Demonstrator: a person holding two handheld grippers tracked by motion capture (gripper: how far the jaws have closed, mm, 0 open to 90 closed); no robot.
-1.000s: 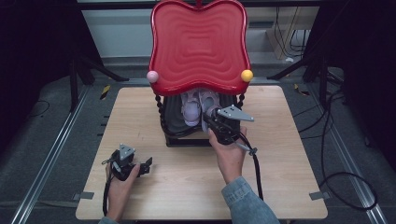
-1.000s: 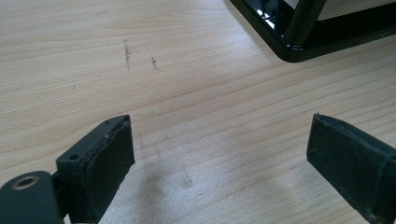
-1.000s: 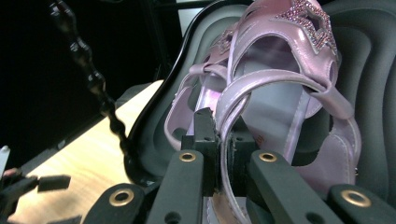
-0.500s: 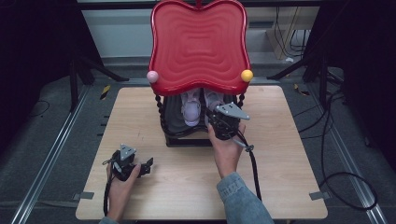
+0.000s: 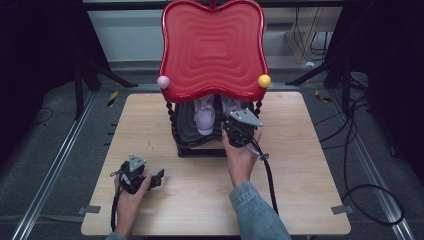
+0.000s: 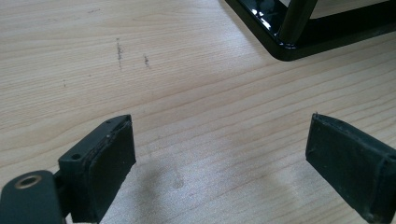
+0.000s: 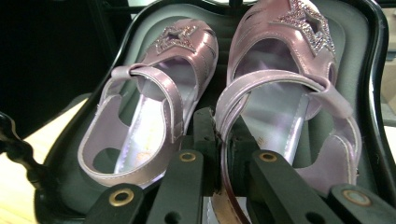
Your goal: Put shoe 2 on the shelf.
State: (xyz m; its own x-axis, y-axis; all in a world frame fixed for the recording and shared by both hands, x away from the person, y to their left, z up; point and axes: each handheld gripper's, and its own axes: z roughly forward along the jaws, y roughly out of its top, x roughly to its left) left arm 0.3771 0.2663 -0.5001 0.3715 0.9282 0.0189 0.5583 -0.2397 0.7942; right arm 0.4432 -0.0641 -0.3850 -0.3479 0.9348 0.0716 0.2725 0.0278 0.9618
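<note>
- The right gripper [image 7: 223,154] has its jaws nearly together, pinching the inner side wall of the right-hand pink sandal [image 7: 280,93], near its heel (the thin edge runs up between the two pads).
- That sandal lies straight ahead of the claw, its long axis running away from it, heel nearest, star-trimmed toe farthest.
- Its twin, the left-hand sandal [image 7: 149,107], sits just beside it, parallel, both on the black lower tray [image 7: 373,84] of a rack under a red wavy shelf [image 5: 212,47].
- The right hand [image 5: 240,155] is plainly the nearer one.
- The left gripper [image 6: 219,154] rests wide open over the bare wooden table [image 6: 187,70], well apart from the shoes, holding nothing.
</note>
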